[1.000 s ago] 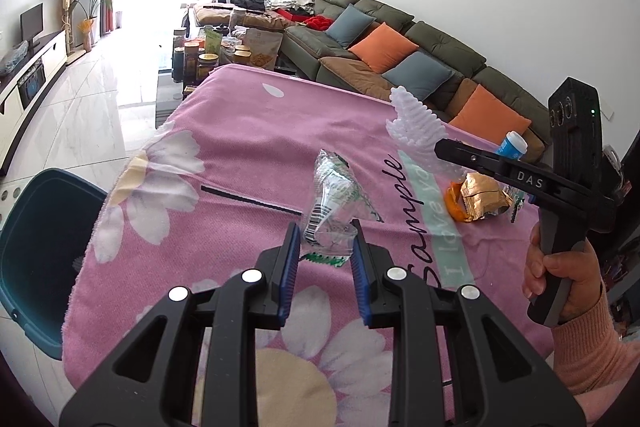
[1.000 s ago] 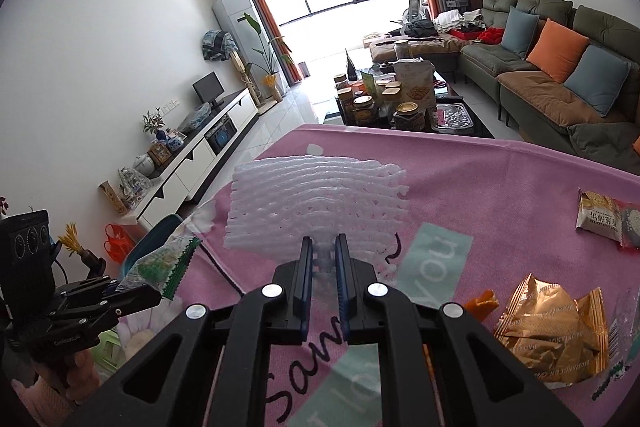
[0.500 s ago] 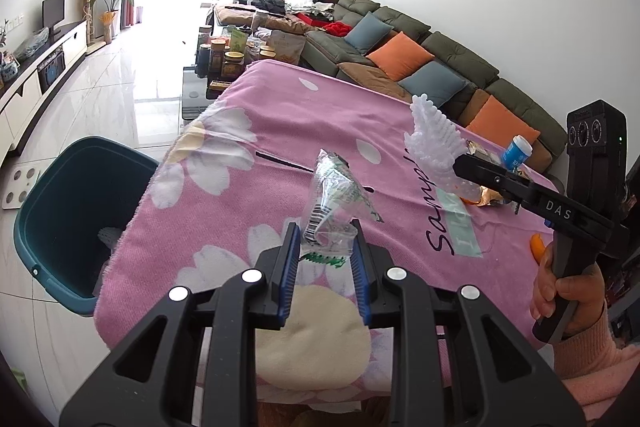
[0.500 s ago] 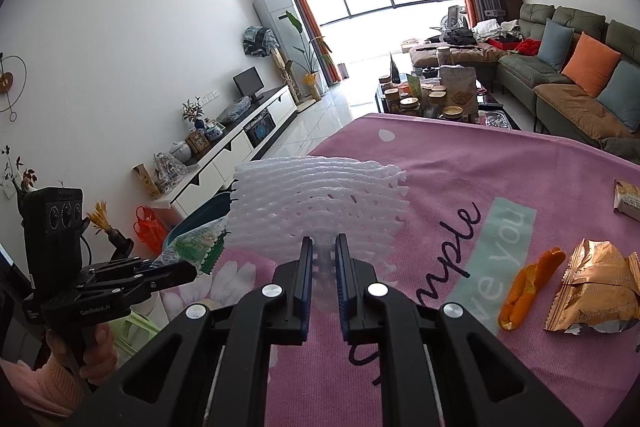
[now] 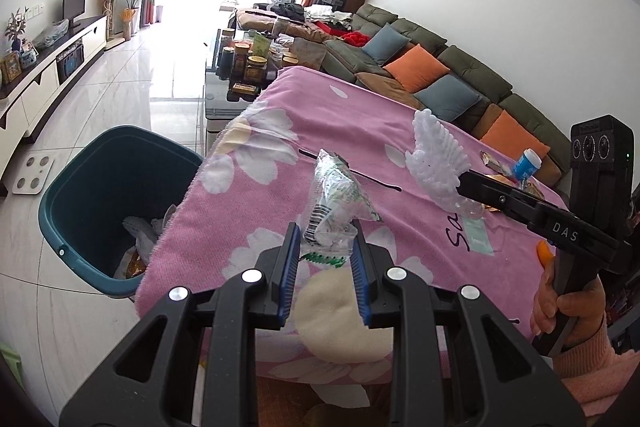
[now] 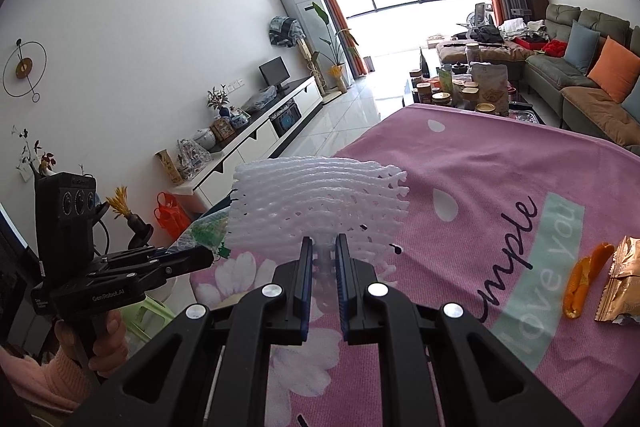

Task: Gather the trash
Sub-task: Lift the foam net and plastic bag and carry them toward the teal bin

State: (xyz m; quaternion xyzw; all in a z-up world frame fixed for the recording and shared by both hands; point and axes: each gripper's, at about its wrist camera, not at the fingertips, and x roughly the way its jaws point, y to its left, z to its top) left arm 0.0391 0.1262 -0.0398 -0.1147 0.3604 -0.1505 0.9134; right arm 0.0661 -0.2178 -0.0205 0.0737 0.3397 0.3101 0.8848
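Note:
My left gripper is shut on a crumpled clear plastic wrapper with green print, held above the left edge of the pink flowered tablecloth. My right gripper is shut on a white foam fruit net, held above the cloth. The net and the right gripper show at the right of the left wrist view. A teal trash bin with some trash inside stands on the floor left of the table. An orange peel and a gold foil packet lie on the cloth at the right.
A coffee table crowded with jars stands beyond the pink table. A green sofa with orange and blue cushions runs along the right wall. A white TV cabinet lines the left wall. A blue-capped bottle stands at the table's far right.
Both grippers have moved left toward the table's edge with their trash held. The teal bin has come fuller into the left wrist view.

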